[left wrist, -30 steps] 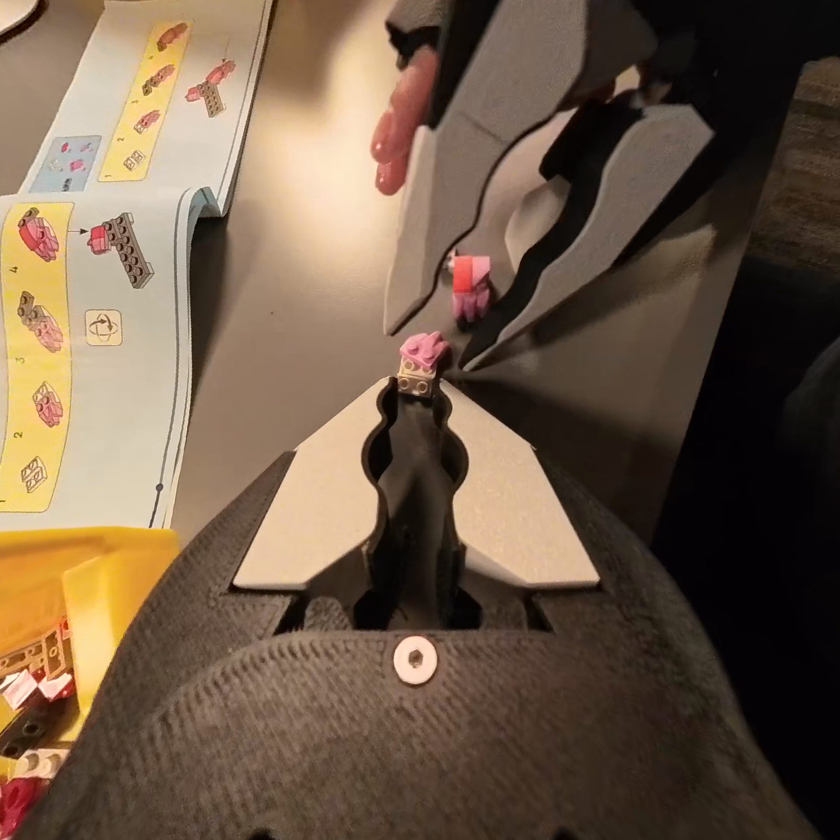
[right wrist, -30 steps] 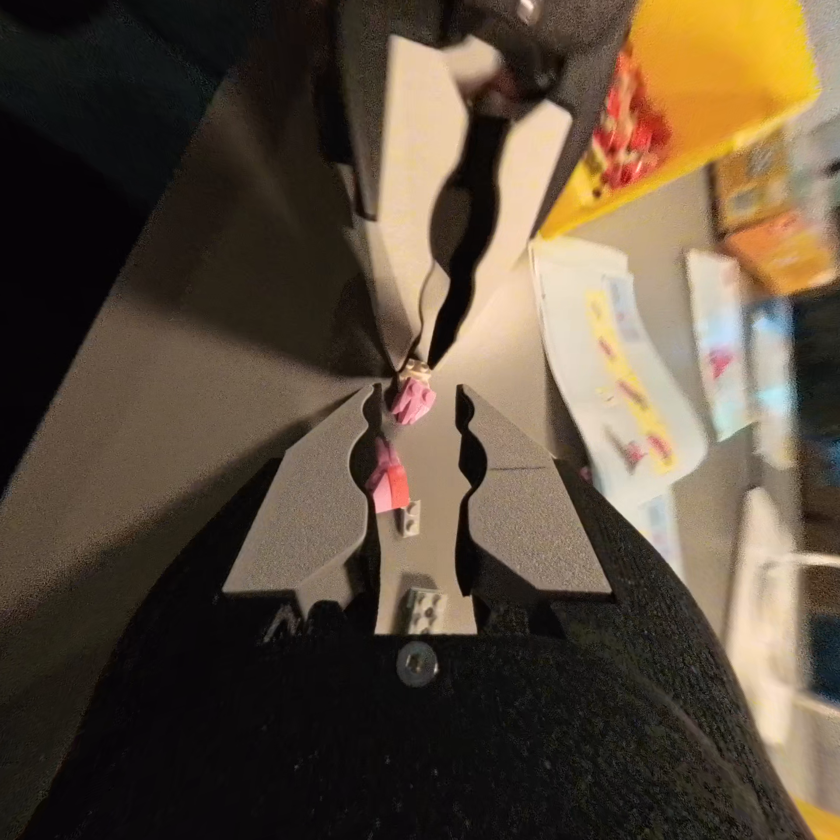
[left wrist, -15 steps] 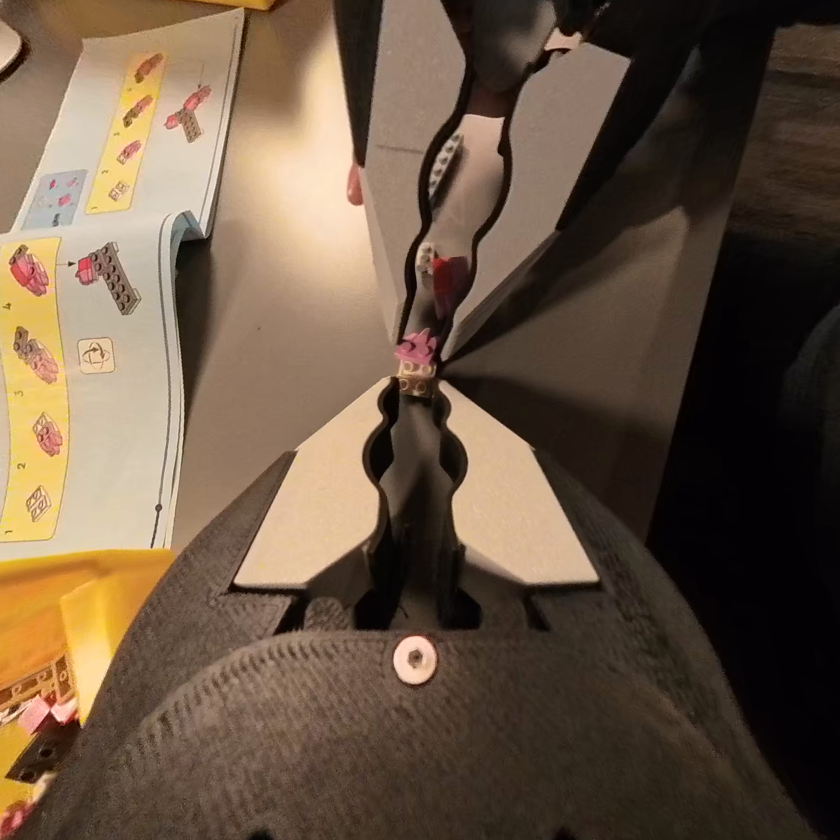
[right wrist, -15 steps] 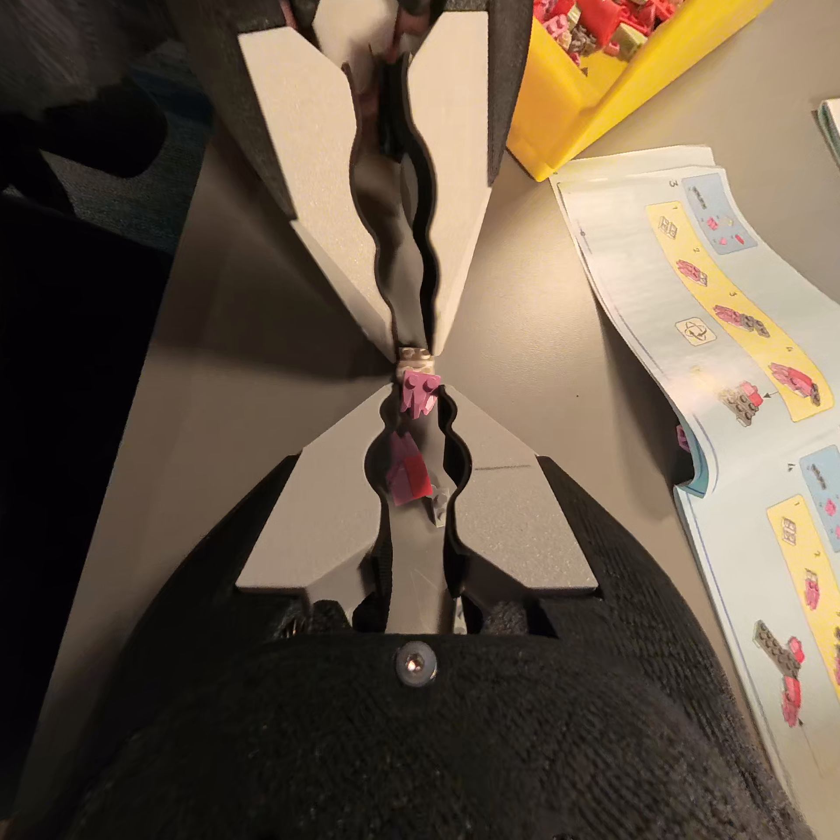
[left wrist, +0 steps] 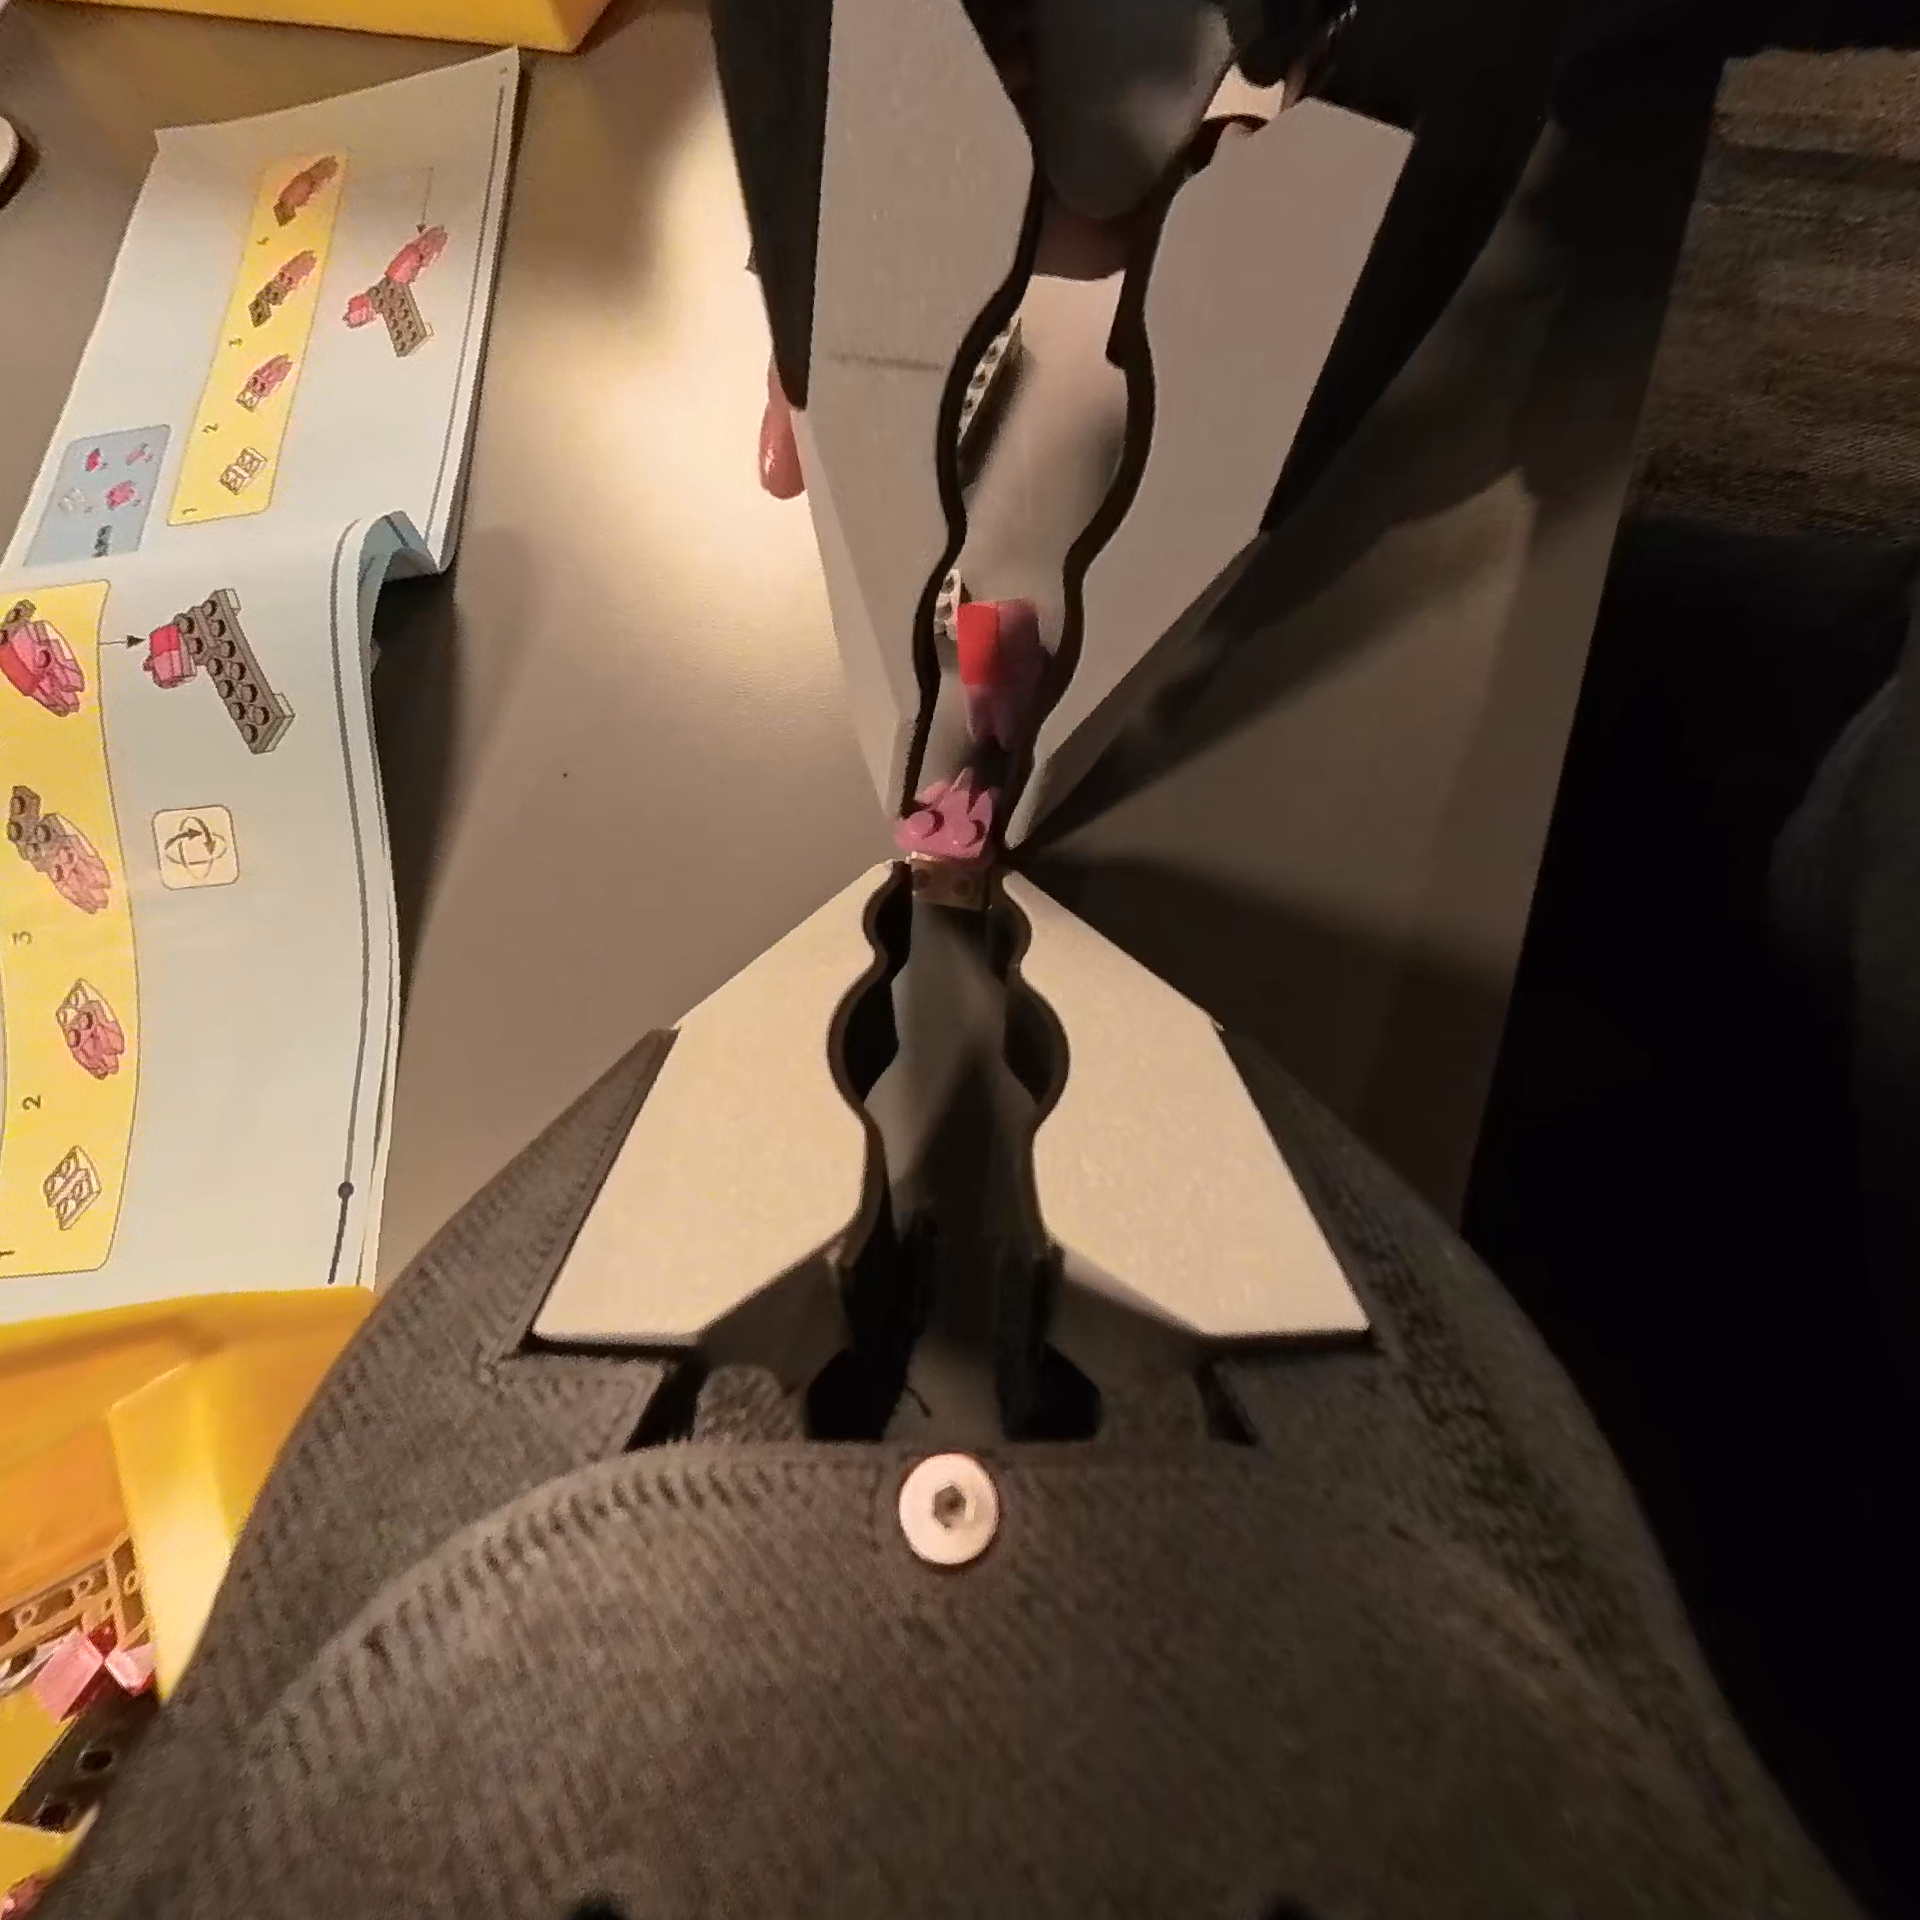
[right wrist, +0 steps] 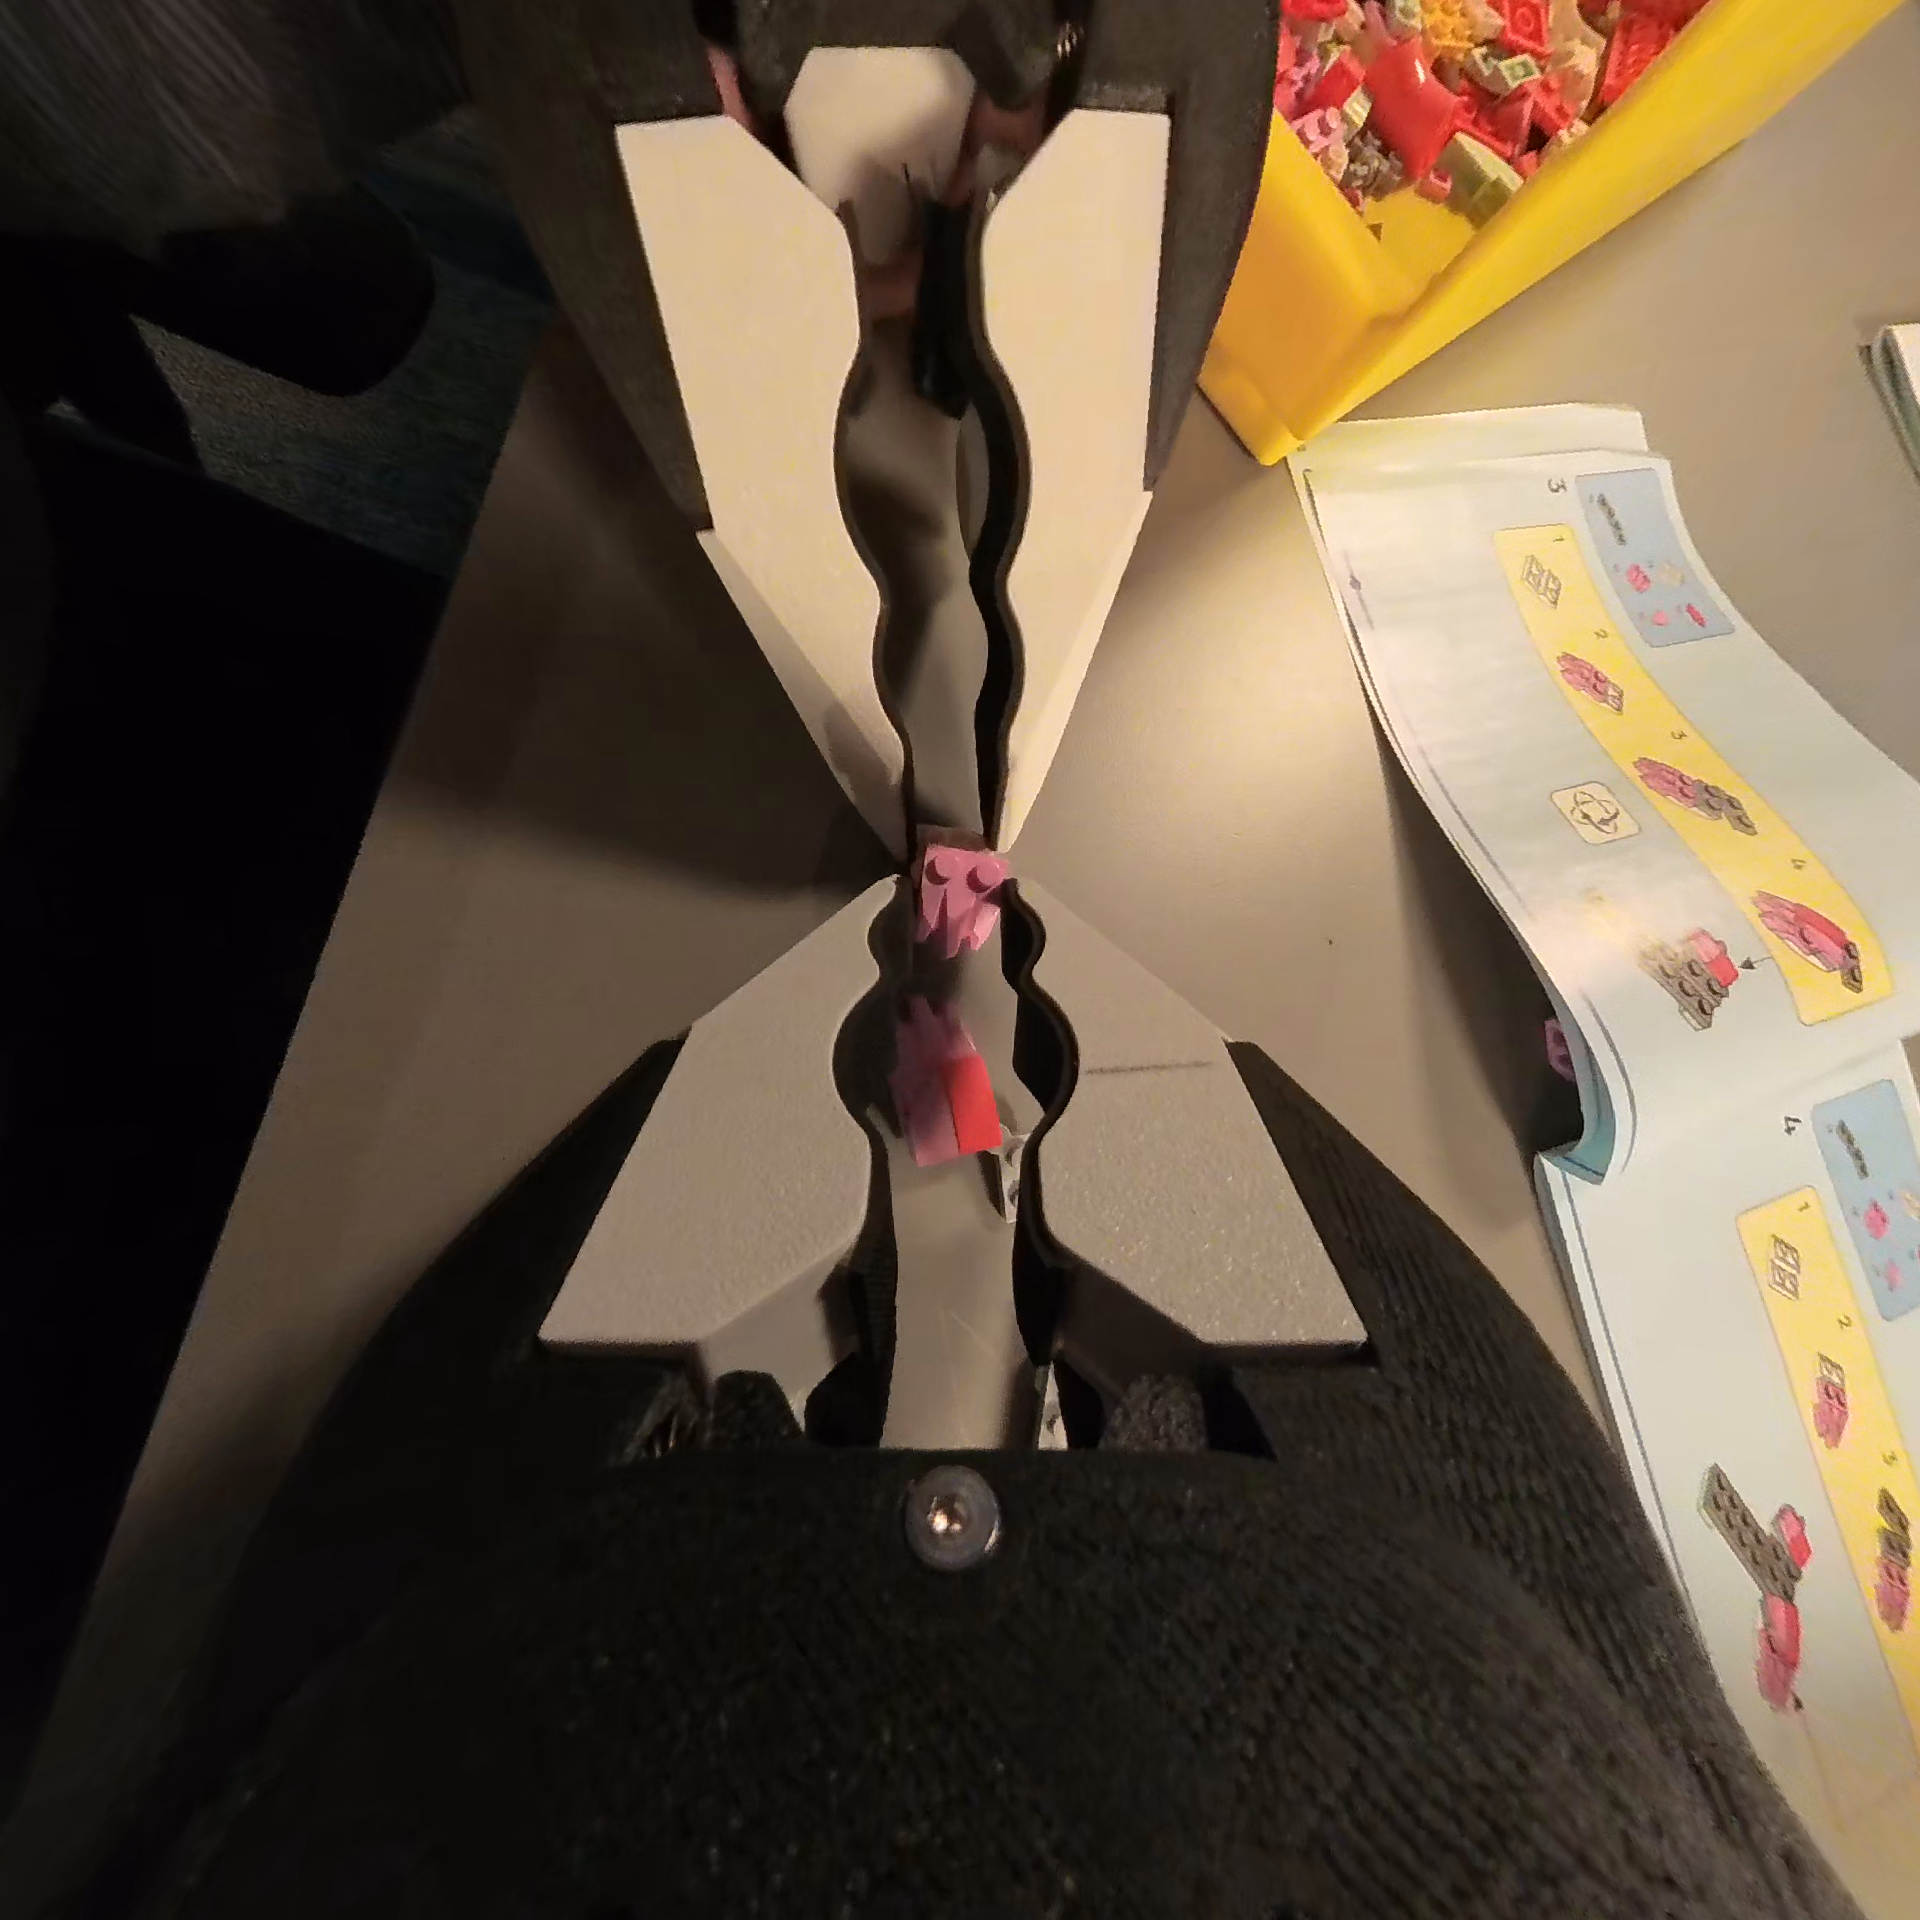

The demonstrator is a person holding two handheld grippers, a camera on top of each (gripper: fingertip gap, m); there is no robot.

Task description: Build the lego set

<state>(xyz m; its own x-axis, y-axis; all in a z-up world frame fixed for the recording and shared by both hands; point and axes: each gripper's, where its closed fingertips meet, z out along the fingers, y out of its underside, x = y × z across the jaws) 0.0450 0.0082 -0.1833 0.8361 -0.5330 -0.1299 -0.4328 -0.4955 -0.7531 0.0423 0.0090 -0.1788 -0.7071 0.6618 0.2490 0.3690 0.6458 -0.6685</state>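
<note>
Left gripper (left wrist: 948, 883) pinches tan brick (left wrist: 945, 886); right gripper (right wrist: 954, 896) nearly closed on pink piece (right wrist: 958, 902), seemingly joined tip-to-tip, beside booklet (right wrist: 1621, 790).

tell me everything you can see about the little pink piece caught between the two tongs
The pink piece is a small glossy plastic building piece with two round studs and jagged, spiky ends. It sits on a tan studded brick pinched in the left tongs. The right tongs close on its sides, tip to tip with the left, above the grey table.
</note>
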